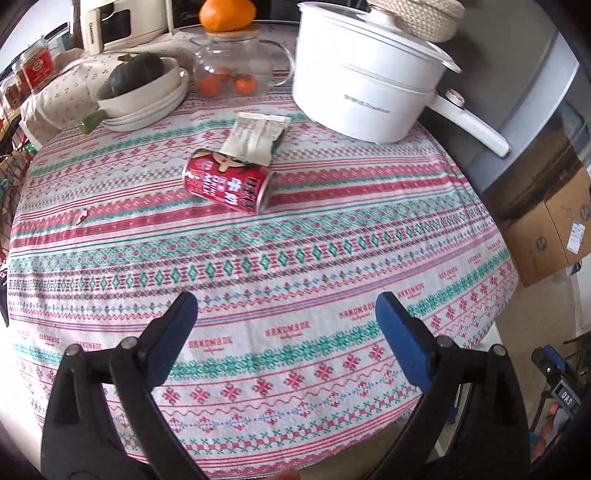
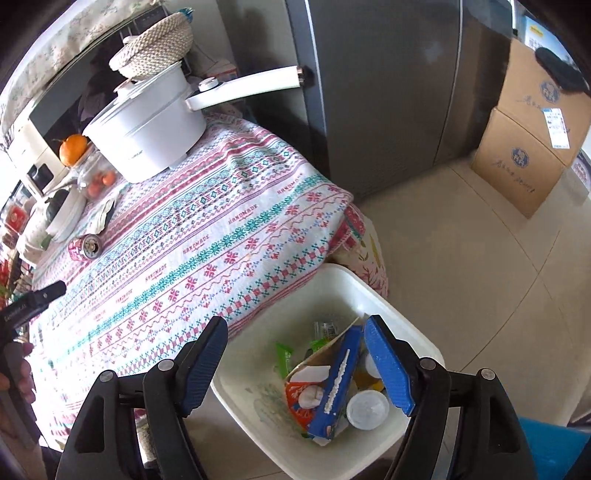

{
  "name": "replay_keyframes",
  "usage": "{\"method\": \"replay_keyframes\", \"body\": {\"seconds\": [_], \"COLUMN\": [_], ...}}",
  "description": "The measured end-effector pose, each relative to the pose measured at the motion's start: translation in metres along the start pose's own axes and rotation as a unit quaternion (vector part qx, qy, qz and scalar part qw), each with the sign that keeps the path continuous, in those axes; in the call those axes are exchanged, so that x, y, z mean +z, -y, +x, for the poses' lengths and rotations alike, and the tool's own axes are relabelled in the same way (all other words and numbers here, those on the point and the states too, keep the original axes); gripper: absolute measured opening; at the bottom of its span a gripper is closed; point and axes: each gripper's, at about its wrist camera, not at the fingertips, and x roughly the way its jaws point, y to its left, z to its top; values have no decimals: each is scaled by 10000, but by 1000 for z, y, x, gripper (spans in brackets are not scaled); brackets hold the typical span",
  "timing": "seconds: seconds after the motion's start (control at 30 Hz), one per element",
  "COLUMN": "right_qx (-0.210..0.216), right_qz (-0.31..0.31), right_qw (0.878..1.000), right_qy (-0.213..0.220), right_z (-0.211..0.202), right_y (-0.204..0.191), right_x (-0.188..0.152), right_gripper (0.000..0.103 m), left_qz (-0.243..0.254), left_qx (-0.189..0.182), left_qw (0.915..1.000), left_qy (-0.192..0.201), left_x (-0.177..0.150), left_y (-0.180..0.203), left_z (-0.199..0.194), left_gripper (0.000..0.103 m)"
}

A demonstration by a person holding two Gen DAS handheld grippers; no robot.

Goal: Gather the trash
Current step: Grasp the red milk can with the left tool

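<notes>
Black left hand-held gripper (image 1: 286, 310) with blue pads nearest the lens, fingers spread wide, holding nothing, hovering over the near part of a round desk (image 1: 295, 369) draped in a pink, teal and white patterned cloth. Farther back near the middle of the desk, a red printed drink can (image 1: 229, 182) lying on its side, open end turned to the right. Touching its far side, a crumpled white paper wrapper (image 1: 256, 138). Behind these, a large white electric pot with a long handle (image 1: 369, 88), a clear glass jar holding small orange fruit (image 1: 240, 70), an orange (image 1: 227, 13) resting on the jar's lid, and a dark green squash in a stack of white bowls (image 1: 142, 92).

Black right hand-held gripper (image 2: 295, 328) with blue pads, also spread wide and holding nothing, poised above a white square plastic bin (image 2: 402, 314) standing on the floor just beside the desk edge. Inside the bin, a blue and orange carton (image 2: 332, 391), a round white lid (image 2: 367, 410) and green wrappers (image 2: 284, 356). Stacked brown cardboard boxes (image 2: 524, 147) on the tiled floor well apart from the bin.
</notes>
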Motion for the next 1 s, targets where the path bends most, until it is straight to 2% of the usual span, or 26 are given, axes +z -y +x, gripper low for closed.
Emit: {"method": "replay_keyframes", "body": {"seconds": [0.17, 0.3, 0.43, 0.57, 0.77, 0.83, 1.0], "right_qx": [171, 351, 379, 418, 352, 326, 218], "right_qz": [-124, -257, -438, -546, -499, -498, -540], "right_qw": [9997, 9990, 9983, 9976, 9980, 9981, 9981], "right_qy": [-93, -72, -61, -102, -143, -153, -191], "right_z": [19, 29, 35, 40, 46, 47, 51], "right_y": [-25, -46, -64, -72, -72, -72, -74], "right_x": [15, 26, 31, 31, 32, 32, 28], "right_gripper": [78, 78, 78, 78, 78, 78, 78], "left_qz": [-769, -1024, -1408, -1759, -1921, -1935, -2028], "left_qx": [252, 404, 308, 117, 181, 103, -227], "left_qw": [9967, 9939, 9895, 9843, 9812, 9810, 9790], "left_qy": [-55, -30, -123, 77, 98, 90, 49], "left_x": [35, 57, 71, 75, 78, 78, 73], "left_y": [-38, -40, -41, -40, -47, -50, -65], "left_z": [17, 34, 58, 73, 91, 95, 99], "left_gripper": [97, 97, 97, 88, 77, 76, 61]}}
